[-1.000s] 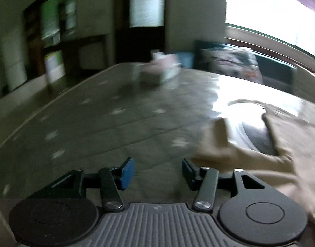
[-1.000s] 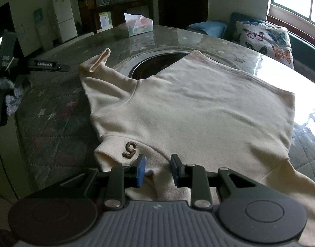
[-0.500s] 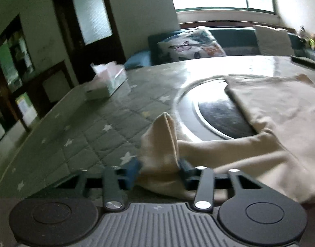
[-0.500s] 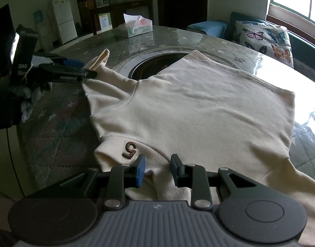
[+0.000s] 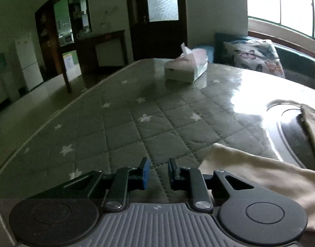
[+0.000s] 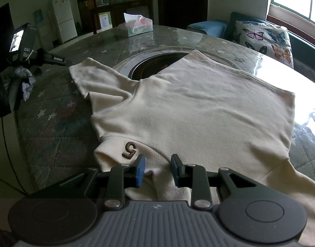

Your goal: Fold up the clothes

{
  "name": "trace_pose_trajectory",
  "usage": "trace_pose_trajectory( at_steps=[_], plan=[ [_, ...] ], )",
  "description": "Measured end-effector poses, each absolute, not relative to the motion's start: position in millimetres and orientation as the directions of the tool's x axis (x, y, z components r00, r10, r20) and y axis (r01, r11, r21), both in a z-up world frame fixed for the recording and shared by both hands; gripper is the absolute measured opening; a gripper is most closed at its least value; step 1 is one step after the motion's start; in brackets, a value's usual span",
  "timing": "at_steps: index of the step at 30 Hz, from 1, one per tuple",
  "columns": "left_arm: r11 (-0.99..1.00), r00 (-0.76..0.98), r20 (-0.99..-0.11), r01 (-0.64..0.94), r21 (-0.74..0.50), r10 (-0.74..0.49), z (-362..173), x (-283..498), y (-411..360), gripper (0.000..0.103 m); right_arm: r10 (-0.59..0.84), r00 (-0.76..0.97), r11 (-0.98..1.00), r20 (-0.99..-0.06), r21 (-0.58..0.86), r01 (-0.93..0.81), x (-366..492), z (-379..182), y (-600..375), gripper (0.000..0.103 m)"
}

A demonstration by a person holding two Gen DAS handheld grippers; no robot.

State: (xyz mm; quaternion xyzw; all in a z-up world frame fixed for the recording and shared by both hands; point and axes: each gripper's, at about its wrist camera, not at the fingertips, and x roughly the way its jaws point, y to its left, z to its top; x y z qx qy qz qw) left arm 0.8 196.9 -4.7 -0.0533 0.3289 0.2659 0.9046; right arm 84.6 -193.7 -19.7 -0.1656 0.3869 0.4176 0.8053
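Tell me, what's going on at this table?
A person is folding a cream shirt spread on the quilted table, using two tools. The left hand-held gripper is open and empty beside the flat sleeve. The right hand-held gripper is open over the collar.

A cream shirt [image 6: 198,111] lies spread flat on the quilted, star-patterned tabletop [image 6: 54,127], its far part covering a round dark inset [image 6: 157,65]. The right claw [image 6: 157,169] hovers with its jaws apart over the near collar, beside a brown "5" patch [image 6: 129,149]. At far left the left claw [image 6: 54,58] is held off the sleeve [image 6: 91,76]. A tissue box [image 6: 140,27] sits far back.
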Motion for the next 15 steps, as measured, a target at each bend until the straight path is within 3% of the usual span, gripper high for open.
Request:
trace_pose_trajectory(
  at_steps=[3,7,11,13,15],
  plan=[
    [0.875,0.661,-0.625,-0.477,0.078,0.416,-4.0,3.5,191.5,0.021,0.543,0.354,0.597,-0.761,0.053,-0.801,84.7,-20.3,-192.7,0.029],
    [0.902,0.683,-0.626,-0.424,0.078,0.376,-3.0,7.1,184.3,0.039,0.536,0.363,0.601,-0.763,0.042,-0.798,84.6,-20.5,-190.4,0.036],
    [0.919,0.689,-0.633,-0.382,0.096,0.352,-8.4,19.4,182.3,0.038,0.534,0.364,0.613,-0.763,0.053,-0.788,88.6,-21.8,-193.1,0.04],
    [0.923,0.691,-0.632,-0.369,0.11,0.351,-10.8,24.8,182.0,0.013,0.535,0.364,0.611,-0.762,0.052,-0.79,88.7,-21.9,-193.3,0.04],
    [0.913,0.685,-0.619,-0.382,0.143,0.383,-11.4,28.4,184.0,0.007,0.533,0.365,0.61,-0.763,0.047,-0.791,88.5,-21.8,-192.7,0.04]
  ],
)
